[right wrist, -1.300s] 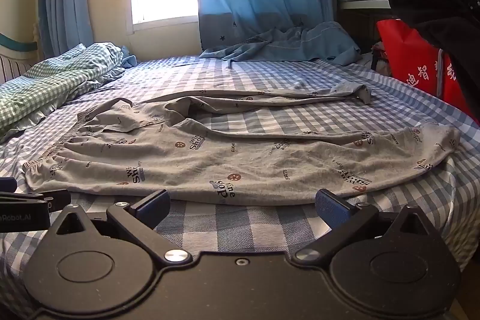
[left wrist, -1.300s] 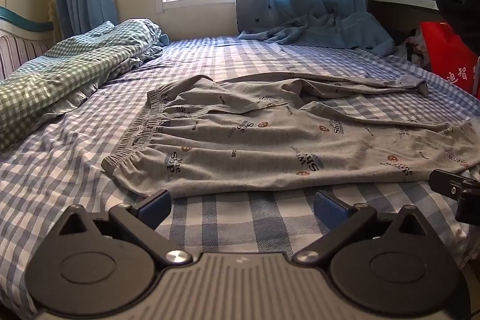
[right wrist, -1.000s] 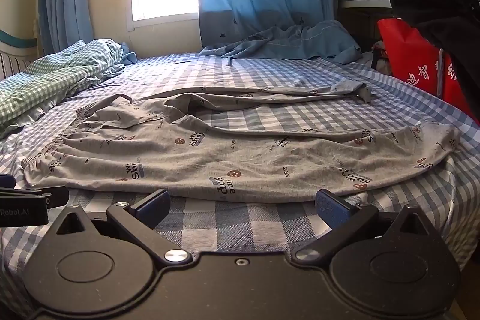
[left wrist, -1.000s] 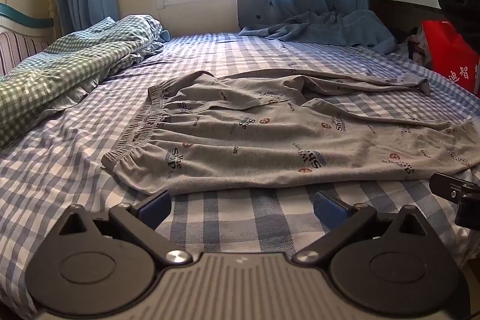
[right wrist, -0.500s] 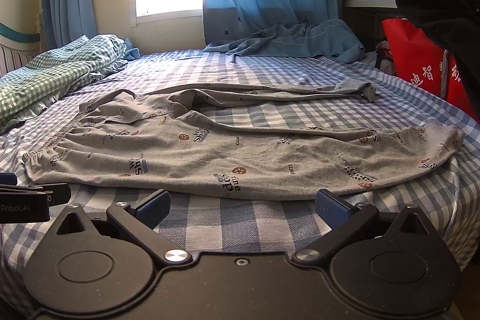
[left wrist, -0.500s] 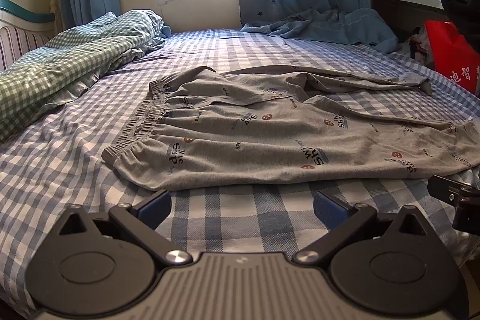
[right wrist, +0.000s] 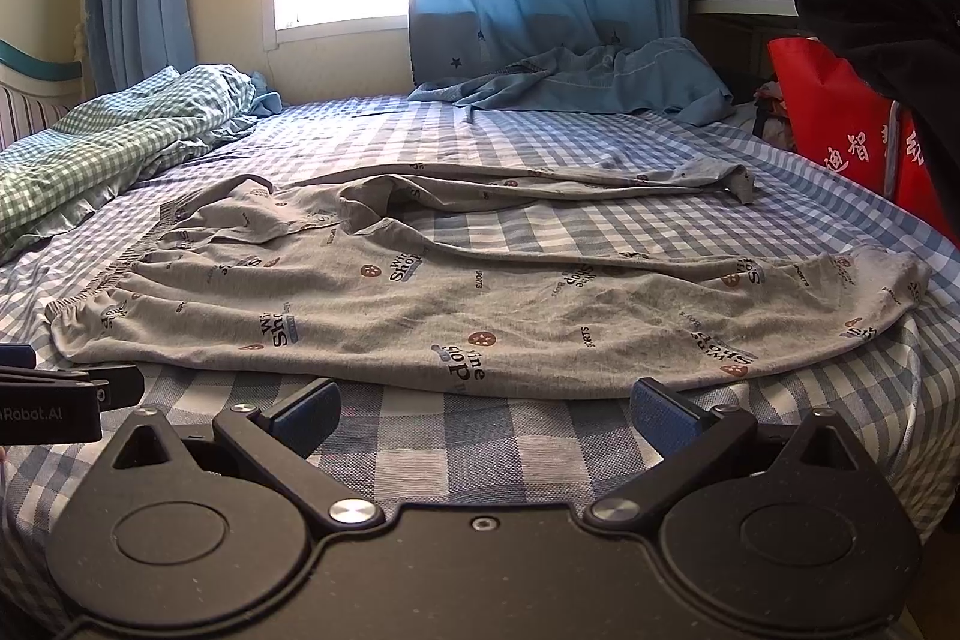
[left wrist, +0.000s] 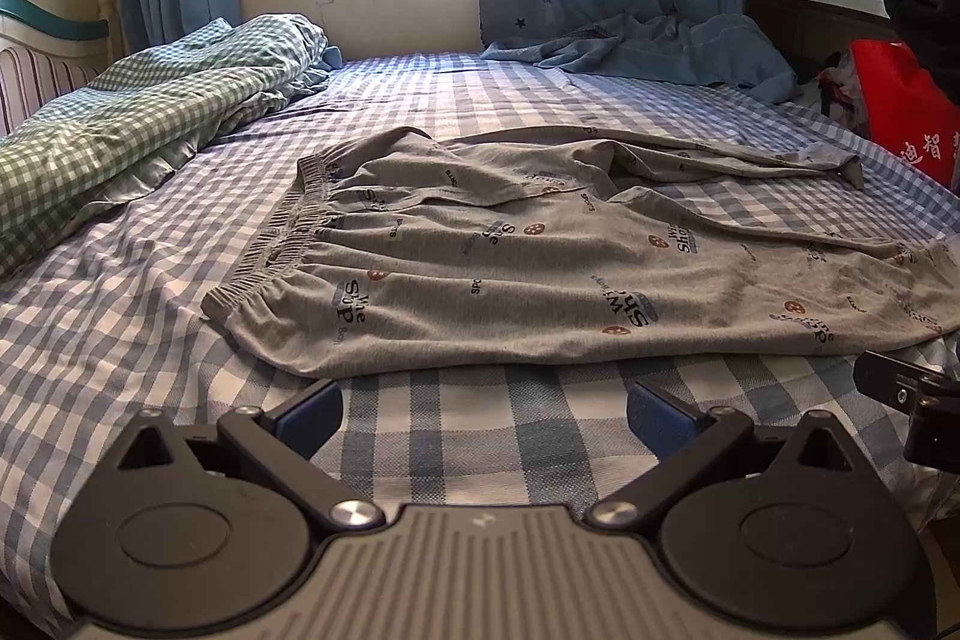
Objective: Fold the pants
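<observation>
The grey printed cotton pants (left wrist: 570,274) are lying spread out on the blue-and-white checked bed (left wrist: 480,436), waistband toward the rumpled green gingham quilt (left wrist: 120,124) and both legs running away from it, the far leg splayed apart from the near one. Compared with a second ago, both cameras are sitting slightly closer to the pants and a little lower, so the near hem edge is now lying just beyond each set of tongs. The left tongs (left wrist: 483,409) are hanging spread wide, holding nothing, just short of the pants' edge near the waistband end. The right tongs (right wrist: 486,406) are likewise spread and empty, just short of the near leg's edge, farther from the quilt. Neither is touching the cloth yet.

That small advance suggests the approach is only beginning and no fold is made. The likely next step is pinching the near leg at two places and carrying it over onto the far leg; the thin, wrinkled knit may bunch if grabbed too shallowly.
</observation>
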`<state>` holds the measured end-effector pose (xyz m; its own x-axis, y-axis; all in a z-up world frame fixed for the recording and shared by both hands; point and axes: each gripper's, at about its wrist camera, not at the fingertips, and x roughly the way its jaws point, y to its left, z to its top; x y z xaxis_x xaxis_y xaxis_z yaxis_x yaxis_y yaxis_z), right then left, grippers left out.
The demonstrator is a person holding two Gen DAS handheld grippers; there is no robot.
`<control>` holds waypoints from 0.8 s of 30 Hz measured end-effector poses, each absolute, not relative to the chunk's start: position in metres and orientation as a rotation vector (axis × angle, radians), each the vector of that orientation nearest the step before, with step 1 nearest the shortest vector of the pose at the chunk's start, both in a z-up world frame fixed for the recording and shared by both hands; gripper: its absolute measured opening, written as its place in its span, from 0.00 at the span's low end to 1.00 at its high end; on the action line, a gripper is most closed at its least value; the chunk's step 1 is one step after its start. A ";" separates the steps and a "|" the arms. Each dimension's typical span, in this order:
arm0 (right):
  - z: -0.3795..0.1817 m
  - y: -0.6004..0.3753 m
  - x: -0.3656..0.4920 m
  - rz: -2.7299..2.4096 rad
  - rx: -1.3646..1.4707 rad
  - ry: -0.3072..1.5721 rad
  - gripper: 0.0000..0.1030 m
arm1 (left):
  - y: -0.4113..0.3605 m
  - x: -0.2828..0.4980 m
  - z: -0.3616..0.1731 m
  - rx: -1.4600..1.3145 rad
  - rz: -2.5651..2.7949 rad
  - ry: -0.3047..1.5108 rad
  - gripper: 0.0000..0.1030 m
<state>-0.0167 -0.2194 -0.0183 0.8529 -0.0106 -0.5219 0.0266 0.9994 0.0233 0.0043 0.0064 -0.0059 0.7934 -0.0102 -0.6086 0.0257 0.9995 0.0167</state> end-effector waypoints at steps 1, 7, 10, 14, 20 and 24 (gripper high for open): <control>-0.018 -0.219 -0.017 -0.019 0.030 0.548 0.99 | 0.006 0.005 -0.006 0.023 -0.022 0.656 1.00; -0.019 -0.219 -0.016 -0.020 0.031 0.549 0.99 | 0.005 0.006 -0.007 0.027 -0.020 0.666 1.00; -0.019 -0.220 -0.016 -0.021 0.031 0.549 0.99 | 0.006 0.008 -0.007 0.017 -0.022 0.670 1.00; -0.020 -0.220 -0.016 -0.019 0.033 0.551 0.99 | 0.006 0.009 -0.006 0.013 -0.019 0.672 1.00; -0.020 -0.220 -0.015 -0.019 0.033 0.550 0.99 | 0.007 0.014 -0.007 -0.017 -0.007 0.698 1.00; -0.019 -0.221 -0.013 -0.023 0.039 0.546 0.99 | 0.010 0.021 -0.003 -0.042 -0.001 0.708 1.00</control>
<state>-0.0128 -0.2210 -0.0189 0.8543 -0.0119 -0.5197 0.0326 0.9990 0.0307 0.0211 0.0099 -0.0028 0.7595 -0.0156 -0.6504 -0.0131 0.9991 -0.0392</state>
